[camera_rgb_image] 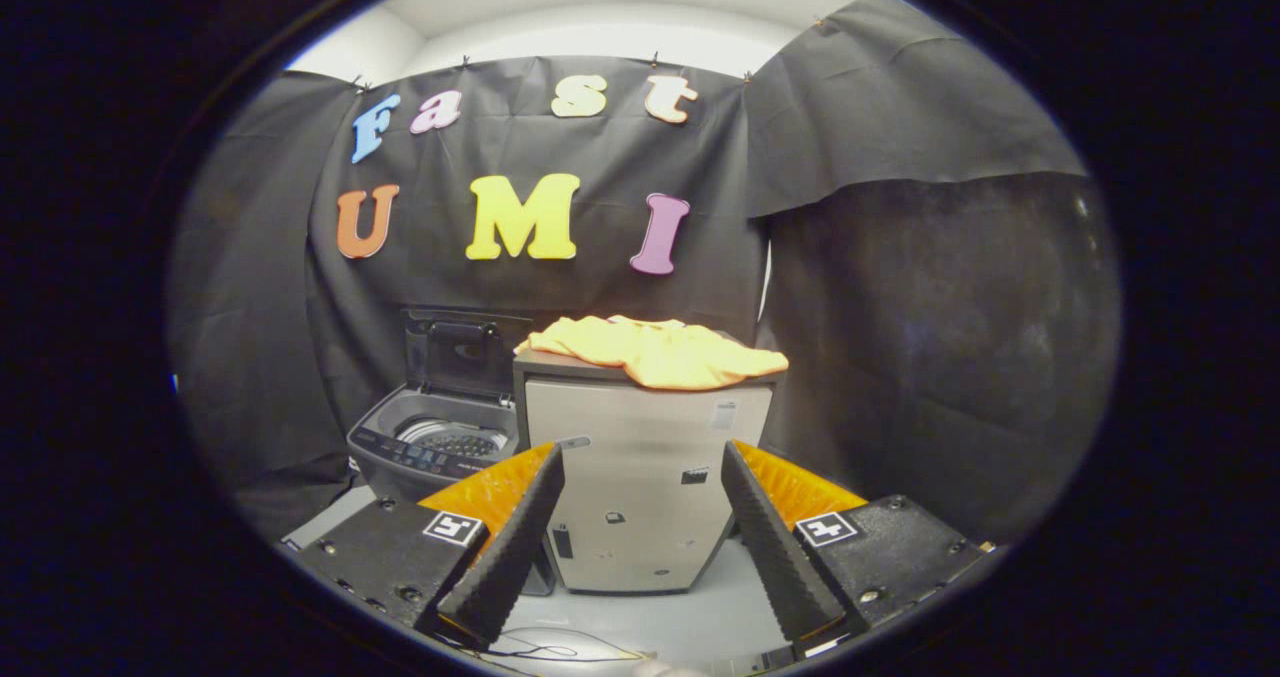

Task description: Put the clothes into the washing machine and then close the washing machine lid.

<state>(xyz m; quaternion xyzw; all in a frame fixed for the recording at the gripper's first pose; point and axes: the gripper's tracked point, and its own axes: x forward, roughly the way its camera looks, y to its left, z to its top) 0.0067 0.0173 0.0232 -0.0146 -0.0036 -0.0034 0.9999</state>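
Yellow-orange crumpled cloth clothes lie heaped on top of the pale grey box-shaped cabinet, well beyond the gripper. Its black ridged fingers are spread wide and hold nothing. Left of the cabinet stands the grey top-loading washing machine, its dark lid raised upright. Step in hand, by judgement: approach the clothes. Advance toward the cabinet top, keep the fingers spread, centre them on the heap's thickest fold, then pinch deep enough to gather the whole garment.

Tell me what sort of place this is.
Probably a staged laundry booth: a washer with its lid up, yellow clothes on a cabinet, cloth walls. The gripper is open, empty.
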